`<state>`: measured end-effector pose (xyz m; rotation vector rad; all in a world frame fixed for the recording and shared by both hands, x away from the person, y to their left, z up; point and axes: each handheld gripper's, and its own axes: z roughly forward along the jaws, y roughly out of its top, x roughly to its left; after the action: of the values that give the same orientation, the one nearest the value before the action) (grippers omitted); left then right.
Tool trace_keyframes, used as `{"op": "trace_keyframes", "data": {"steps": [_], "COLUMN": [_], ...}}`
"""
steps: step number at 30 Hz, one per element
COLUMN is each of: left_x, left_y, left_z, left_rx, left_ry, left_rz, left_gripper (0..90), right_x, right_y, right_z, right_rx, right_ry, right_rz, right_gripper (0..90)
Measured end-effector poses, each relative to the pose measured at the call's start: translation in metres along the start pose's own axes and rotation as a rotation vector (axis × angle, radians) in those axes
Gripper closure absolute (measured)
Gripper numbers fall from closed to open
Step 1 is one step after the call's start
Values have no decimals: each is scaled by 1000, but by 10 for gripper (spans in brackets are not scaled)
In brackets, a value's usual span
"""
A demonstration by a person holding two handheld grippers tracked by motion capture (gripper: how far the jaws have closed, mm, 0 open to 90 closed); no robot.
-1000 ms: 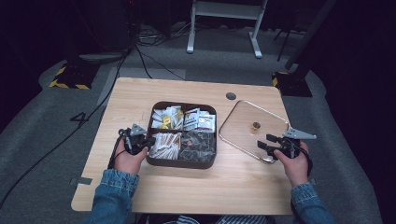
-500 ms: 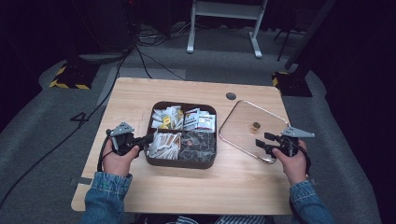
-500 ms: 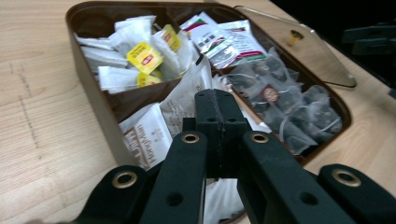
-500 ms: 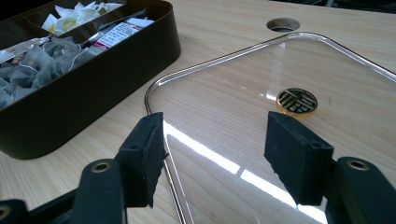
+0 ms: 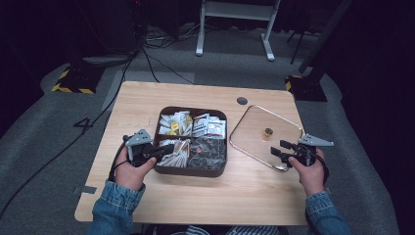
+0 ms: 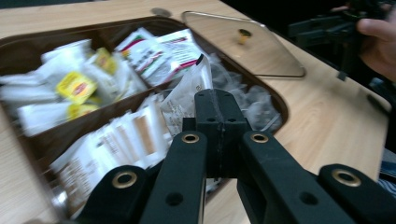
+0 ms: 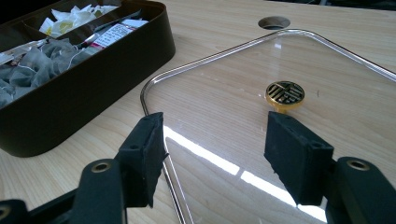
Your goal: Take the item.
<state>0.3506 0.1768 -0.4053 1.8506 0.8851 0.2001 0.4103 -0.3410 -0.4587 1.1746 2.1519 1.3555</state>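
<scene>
The left tool has its jaws pressed fully together, and in the left gripper view a clear crinkly packet rises from just ahead of the closed tips; whether a corner is actually pinched I cannot tell, since the jaws hide that spot. It sits over the near left corner of the dark brown square compartment box, in the middle of the pale wooden counter.

The right tool stands about half open with nothing between its pads. It hovers over the near rim of the clear square lid with a small gold knob, which lies flat on the counter just right of the box, apart from it.

The left gripper view is blurred, so the sachets run together. Yellow tags on white tea bags in the far left compartment show a red mark, too smeared to read. The white packets with red and green print carry text that is not legible. Grey mesh bags fill the near right compartment.
</scene>
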Motion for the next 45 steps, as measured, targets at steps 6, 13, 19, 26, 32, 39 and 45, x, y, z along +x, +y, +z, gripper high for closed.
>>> {"op": "trace_keyframes", "data": {"steps": [6, 13, 19, 26, 32, 39, 45], "left_x": [-18, -38, -47, -52, -61, -63, -65], "left_y": [3, 4, -1, -10, -21, -30, -39], "left_z": [9, 16, 27, 40, 56, 67, 80], "left_rx": [21, 38, 58, 90, 155, 202, 259], "left_ry": [-87, -156, -215, -276, -311, -325, -299], "left_rz": [42, 101, 137, 165, 187, 204, 232], "left_gripper": [900, 900, 900, 900, 900, 900, 899], "right_x": [-2, -2, 0, 1, 2, 6, 7], "right_y": [-2, -3, -2, -3, -2, -3, -4], "right_z": [-3, -2, -2, -2, 0, 7, 9], "right_rx": [-1, 2, 3, 10, 10, 25, 31], "right_ry": [-4, -2, 1, -1, 5, 17, 22], "right_rz": [3, 2, 0, 1, -5, -15, -21], "right_gripper": [389, 387, 386, 386, 386, 385, 383]}}
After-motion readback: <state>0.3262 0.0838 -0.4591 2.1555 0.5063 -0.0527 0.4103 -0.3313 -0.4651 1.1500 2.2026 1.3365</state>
